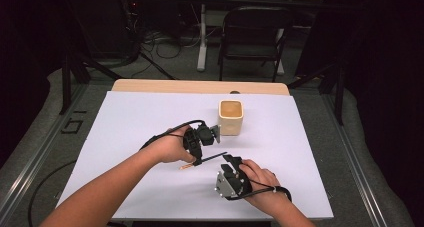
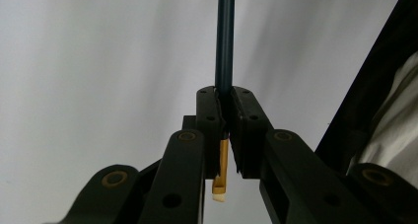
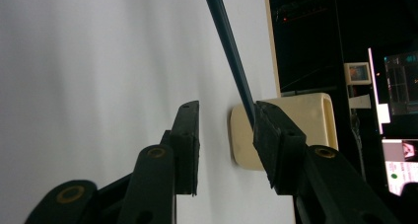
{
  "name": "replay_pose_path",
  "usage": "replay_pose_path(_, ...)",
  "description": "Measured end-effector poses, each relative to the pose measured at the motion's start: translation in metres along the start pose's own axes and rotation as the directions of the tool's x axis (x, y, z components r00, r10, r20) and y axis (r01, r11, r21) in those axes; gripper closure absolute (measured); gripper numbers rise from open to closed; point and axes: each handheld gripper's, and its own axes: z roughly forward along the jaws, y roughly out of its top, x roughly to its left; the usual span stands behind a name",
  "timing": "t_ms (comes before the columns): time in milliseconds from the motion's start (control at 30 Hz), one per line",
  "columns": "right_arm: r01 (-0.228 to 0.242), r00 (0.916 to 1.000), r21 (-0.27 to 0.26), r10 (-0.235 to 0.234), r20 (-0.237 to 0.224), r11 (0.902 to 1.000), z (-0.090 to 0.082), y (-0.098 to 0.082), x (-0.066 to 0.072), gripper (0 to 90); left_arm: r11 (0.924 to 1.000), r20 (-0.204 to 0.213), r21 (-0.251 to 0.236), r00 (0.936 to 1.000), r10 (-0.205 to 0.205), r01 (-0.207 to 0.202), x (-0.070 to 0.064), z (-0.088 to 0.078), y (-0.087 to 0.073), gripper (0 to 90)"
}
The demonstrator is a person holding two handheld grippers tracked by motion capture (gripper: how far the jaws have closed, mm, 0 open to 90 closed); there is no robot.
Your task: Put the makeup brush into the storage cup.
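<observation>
A thin dark teal stick (image 1: pixel 210 159) with a tan end hangs just above the white sheet (image 1: pixel 125 137). My left gripper (image 1: pixel 196 159) is shut on it near the tan end. In the left gripper view the stick (image 2: pixel 225 36) runs straight up from the closed left gripper (image 2: pixel 225 93), and the tan end pokes out below the pads. My right gripper (image 1: pixel 231 159) stands open at the stick's dark end. In the right gripper view the stick (image 3: pixel 229 46) slants down to the tip of the right-hand finger (image 3: pixel 271 130) of the right gripper (image 3: pixel 226 110).
A cream square cup (image 1: pixel 231 117) stands upright on the sheet just beyond the left gripper; it shows behind the open jaws as the cup (image 3: pixel 300 130). A folding chair (image 1: pixel 252 34) and cables lie on the floor past the table's far edge.
</observation>
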Motion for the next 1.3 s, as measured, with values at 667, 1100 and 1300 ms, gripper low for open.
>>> replay_pose_path(667, 0.165, 0.9863, 0.012, -0.165, 0.002, 0.9862, 0.004, 0.018, 0.011, 70.2, 0.9993, 0.022, 0.027, 0.9994, 0.025, -0.025, -0.01, 0.009, 0.015, 83.5)
replay_pose_path(1100, 0.213, 0.9769, 0.023, -0.213, 0.011, 0.9768, 0.005, 0.024, 0.016, 76.5, 0.9989, 0.029, 0.023, 0.9987, 0.041, -0.042, -0.016, 0.01, 0.022, 83.5)
replay_pose_path(1300, 0.226, 0.974, 0.01, -0.226, 0.007, 0.974, 0.007, 0.024, 0.017, 79.0, 0.9989, 0.033, 0.021, 0.9986, 0.042, -0.043, -0.018, 0.01, 0.024, 83.5)
